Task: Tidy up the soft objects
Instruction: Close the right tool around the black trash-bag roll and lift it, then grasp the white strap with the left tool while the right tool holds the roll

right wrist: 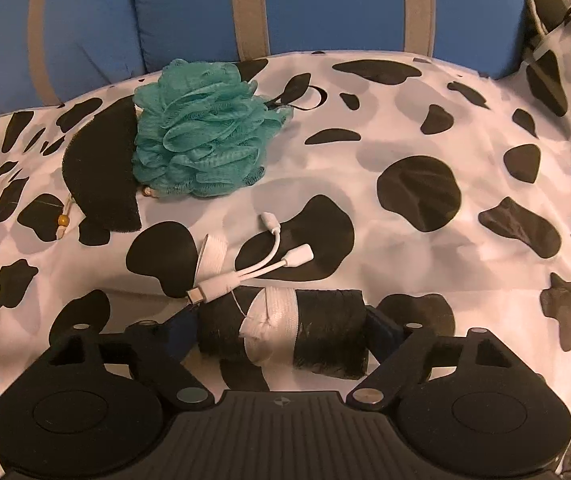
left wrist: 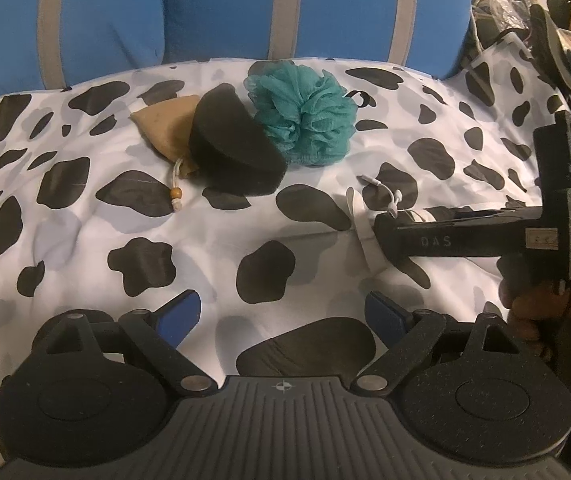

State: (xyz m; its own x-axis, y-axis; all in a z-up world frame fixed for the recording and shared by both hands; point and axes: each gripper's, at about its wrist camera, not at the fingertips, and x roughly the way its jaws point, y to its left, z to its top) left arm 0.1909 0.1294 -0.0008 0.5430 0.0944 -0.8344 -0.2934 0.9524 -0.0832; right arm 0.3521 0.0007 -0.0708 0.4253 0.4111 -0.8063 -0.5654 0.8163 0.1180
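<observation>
A black fabric roll bound with a white band lies on the cow-print sheet between the jaws of my right gripper. Its blue pads touch both ends of the roll. My left gripper hovers open over the sheet, nothing between its fingers. Farther back sit a teal mesh loofah, a black half-round sponge leaning against it, and a tan drawstring pouch behind the sponge. In the left wrist view the right gripper reaches in from the right, held by a hand.
A white split cable adapter lies just beyond the roll, its plug resting on the roll's left end. Blue cushions with grey stripes rise behind the sheet. Clutter of bags and wires fills the far right.
</observation>
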